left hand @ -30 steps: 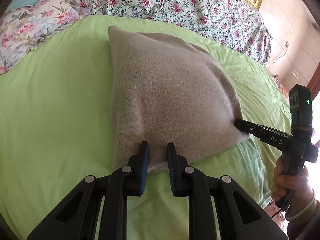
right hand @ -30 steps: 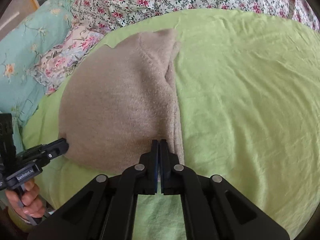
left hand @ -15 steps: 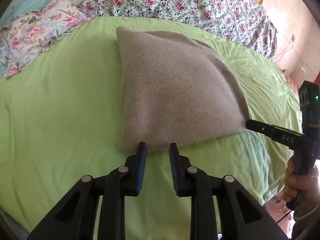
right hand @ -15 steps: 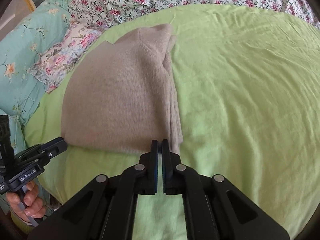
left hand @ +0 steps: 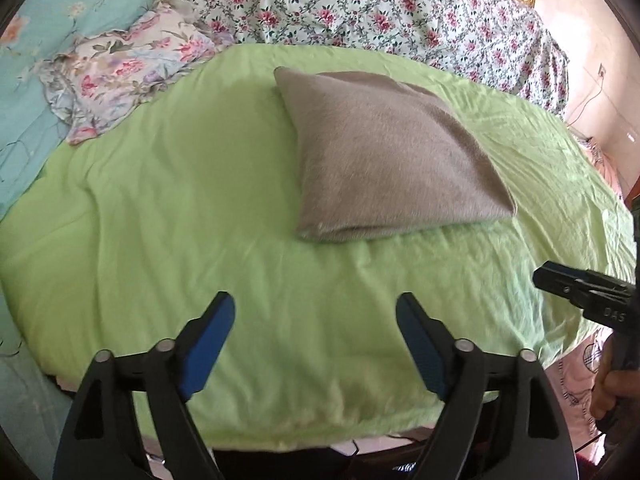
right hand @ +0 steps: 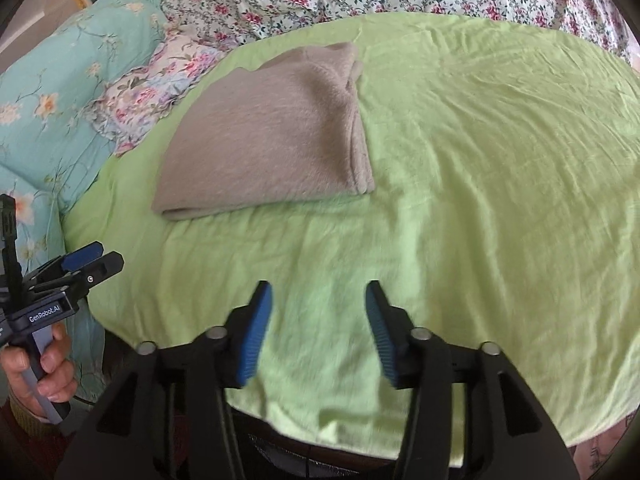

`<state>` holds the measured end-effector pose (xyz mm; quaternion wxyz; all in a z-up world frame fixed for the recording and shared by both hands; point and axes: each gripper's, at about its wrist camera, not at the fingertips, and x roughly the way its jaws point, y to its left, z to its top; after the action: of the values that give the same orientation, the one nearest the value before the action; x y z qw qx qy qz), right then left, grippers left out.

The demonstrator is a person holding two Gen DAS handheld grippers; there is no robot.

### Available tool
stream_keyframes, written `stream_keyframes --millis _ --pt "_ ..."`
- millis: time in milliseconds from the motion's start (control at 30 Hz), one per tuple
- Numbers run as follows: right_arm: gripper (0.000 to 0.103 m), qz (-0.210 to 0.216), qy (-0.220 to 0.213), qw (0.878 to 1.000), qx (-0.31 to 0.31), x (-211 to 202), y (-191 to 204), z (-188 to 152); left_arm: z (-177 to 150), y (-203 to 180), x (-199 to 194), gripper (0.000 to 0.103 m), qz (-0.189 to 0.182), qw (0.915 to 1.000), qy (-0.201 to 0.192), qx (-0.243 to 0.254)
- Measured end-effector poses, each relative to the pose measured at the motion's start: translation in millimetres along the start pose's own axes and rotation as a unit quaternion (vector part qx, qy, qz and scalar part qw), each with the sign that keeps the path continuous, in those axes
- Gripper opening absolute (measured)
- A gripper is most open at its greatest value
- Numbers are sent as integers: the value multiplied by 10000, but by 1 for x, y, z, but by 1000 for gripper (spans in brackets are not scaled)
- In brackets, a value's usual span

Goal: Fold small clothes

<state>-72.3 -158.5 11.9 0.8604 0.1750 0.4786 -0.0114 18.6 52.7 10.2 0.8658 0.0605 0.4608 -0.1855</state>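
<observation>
A folded grey-brown knit garment (left hand: pixel 384 156) lies flat on the green sheet (left hand: pixel 200 208); it also shows in the right wrist view (right hand: pixel 272 136). My left gripper (left hand: pixel 316 304) is open and empty, held back above the near part of the sheet, apart from the garment. My right gripper (right hand: pixel 318 292) is open and empty too, also pulled back from the garment. The right gripper shows at the right edge of the left wrist view (left hand: pixel 576 284), and the left gripper at the left edge of the right wrist view (right hand: pixel 96 260).
Floral pillows (left hand: pixel 116 76) and a teal quilt (right hand: pixel 44 112) lie left of the sheet. A flowered bedspread (left hand: pixel 380 4) runs along the far side. The sheet's near edge (left hand: pixel 312 436) drops off just ahead of my grippers.
Both grippers have let go of the garment's near edge, opened wide and drawn back toward me. The garment now lies flat and folded on the sheet.
</observation>
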Motion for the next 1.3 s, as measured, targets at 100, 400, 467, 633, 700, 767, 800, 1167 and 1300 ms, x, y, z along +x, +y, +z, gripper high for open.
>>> stream_keyframes --millis 100,400,467,633,700,767,800,1167,1300 --pt "68 -7 2 10000 -66 -7 3 -6 -7 0 -6 87 76 9999 70 97" --pt "87 20 15 9996 -290 -20 12 -14 -4 -6 -26 102 651 9967 -113 462" --pt "89 44 -8 9995 -297 -21 12 -12 -2 -7 -30 102 746 9958 -155 507" --pt "93 55 -40 9996 -286 -22 11 -10 1 -9 -28 102 906 9942 -124 564" --pt "94 44 -19 9996 -290 -20 11 -8 1 -7 -24 102 916 9943 -95 544" --pt "95 40 13 9995 -297 -16 10 -5 2 -7 -20 102 921 9943 -52 534" --pt "95 42 32 9996 -294 -13 9 -4 2 -7 -18 102 949 9940 -32 536" --pt "95 100 139 9988 -459 5 15 19 21 0 1 102 1058 9935 20 430" --pt "95 184 109 9987 -467 11 19 31 30 1 4 102 1001 9942 -45 391"
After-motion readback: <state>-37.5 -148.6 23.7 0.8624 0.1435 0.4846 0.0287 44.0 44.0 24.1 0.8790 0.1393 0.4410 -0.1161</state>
